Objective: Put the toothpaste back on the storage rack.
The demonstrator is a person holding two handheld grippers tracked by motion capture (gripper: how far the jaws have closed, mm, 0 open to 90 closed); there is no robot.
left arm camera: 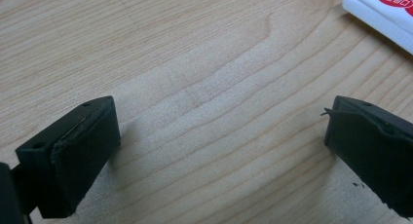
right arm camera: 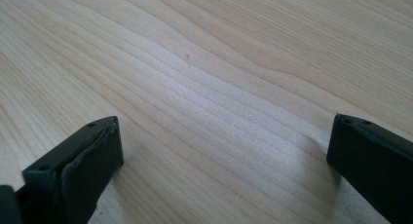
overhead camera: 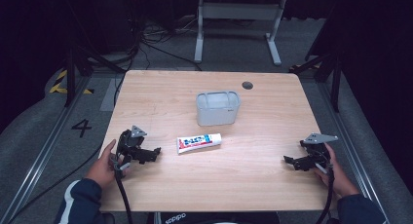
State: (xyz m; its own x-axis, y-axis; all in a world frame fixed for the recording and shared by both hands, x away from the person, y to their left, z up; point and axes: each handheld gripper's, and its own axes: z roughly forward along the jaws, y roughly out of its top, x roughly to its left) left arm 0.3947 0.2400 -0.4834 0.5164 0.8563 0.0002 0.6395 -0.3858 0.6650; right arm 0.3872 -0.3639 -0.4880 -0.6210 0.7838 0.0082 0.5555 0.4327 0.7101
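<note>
A white toothpaste tube (overhead camera: 198, 142) with red and blue print lies flat near the middle of the wooden table (overhead camera: 258, 180); one white corner of the tube (left arm camera: 384, 12) reaches into the left gripper view at the top right. Behind it stands a translucent grey bin (overhead camera: 217, 108), upright. My left gripper (overhead camera: 153, 153) rests low at the table's left, a short way left of the tube, open with bare wood between its fingers (left arm camera: 73, 156). My right gripper (overhead camera: 290, 162) sits at the table's right, open over bare wood, its fingers (right arm camera: 78, 165) wide apart.
A small dark round hole (overhead camera: 247, 85) marks the tabletop at the back right. Beyond the table stand a white metal frame (overhead camera: 238, 19) and cables on the floor. Dark stands flank both sides.
</note>
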